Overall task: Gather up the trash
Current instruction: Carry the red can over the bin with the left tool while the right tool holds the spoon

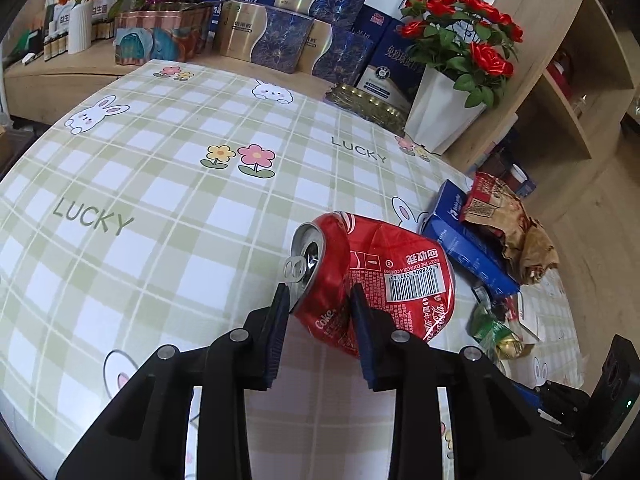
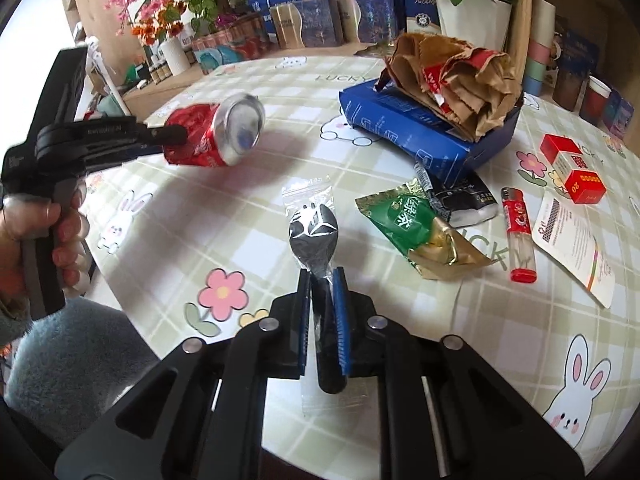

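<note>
My left gripper (image 1: 320,296) is shut on a crushed red cola can (image 1: 384,276), held lifted off the checked tablecloth (image 1: 160,184). The right wrist view shows the same can (image 2: 216,136) in the air at the left, pinched by the left gripper (image 2: 176,136). My right gripper (image 2: 322,276) is shut on a black plastic spoon in a clear wrapper (image 2: 314,232); its bowl sticks out past the fingertips. On the table lie a green snack wrapper (image 2: 420,228), a red lighter (image 2: 518,236), a black packet (image 2: 464,196) and crumpled brown paper (image 2: 456,80).
A blue carton (image 2: 416,128) lies under the brown paper. A red and white box (image 2: 572,168) and a printed card (image 2: 576,240) sit at the right. Gift boxes (image 1: 272,36), a white pot of red roses (image 1: 444,112) and a white vase (image 1: 80,28) line the far edge.
</note>
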`<state>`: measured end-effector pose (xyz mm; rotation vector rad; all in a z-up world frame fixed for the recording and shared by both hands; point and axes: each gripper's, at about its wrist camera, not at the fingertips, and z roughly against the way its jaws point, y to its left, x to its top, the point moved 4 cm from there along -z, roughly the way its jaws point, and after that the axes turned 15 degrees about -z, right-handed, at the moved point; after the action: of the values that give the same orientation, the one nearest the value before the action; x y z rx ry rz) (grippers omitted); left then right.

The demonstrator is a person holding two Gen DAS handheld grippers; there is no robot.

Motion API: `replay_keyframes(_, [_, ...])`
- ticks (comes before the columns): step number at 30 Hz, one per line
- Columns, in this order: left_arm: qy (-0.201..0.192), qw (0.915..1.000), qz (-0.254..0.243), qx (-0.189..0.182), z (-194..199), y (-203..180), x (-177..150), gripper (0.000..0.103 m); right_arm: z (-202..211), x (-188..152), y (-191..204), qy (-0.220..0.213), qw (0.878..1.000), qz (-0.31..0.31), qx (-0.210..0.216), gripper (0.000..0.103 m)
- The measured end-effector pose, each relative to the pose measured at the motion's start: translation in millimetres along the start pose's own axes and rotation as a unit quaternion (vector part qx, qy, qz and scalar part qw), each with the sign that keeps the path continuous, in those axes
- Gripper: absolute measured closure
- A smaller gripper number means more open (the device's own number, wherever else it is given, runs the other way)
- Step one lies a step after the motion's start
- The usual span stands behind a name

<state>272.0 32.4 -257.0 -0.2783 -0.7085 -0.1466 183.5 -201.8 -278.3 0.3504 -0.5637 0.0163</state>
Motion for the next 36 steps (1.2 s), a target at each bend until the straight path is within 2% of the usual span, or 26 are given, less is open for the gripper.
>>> replay_keyframes(15, [0.003,0.9979,-0.049,-0.042,27,-29,-17,0.073,27,-18,-8,-0.013,0.999,-0.040,-0.001,0.088])
replay_keyframes(21, [0.010,0.9972,-0.052,-0.053,30,-37,-26,0.073,36,-24,-12,-0.017,0.999,-0.049,-0.005,0.088])
replay_keyframes(36, [0.002,0.9936,-0.074,-0.085,59,-61,-24,0.073,67,-30,-19,-0.039,0.997,-0.065,-0.008,0.088])
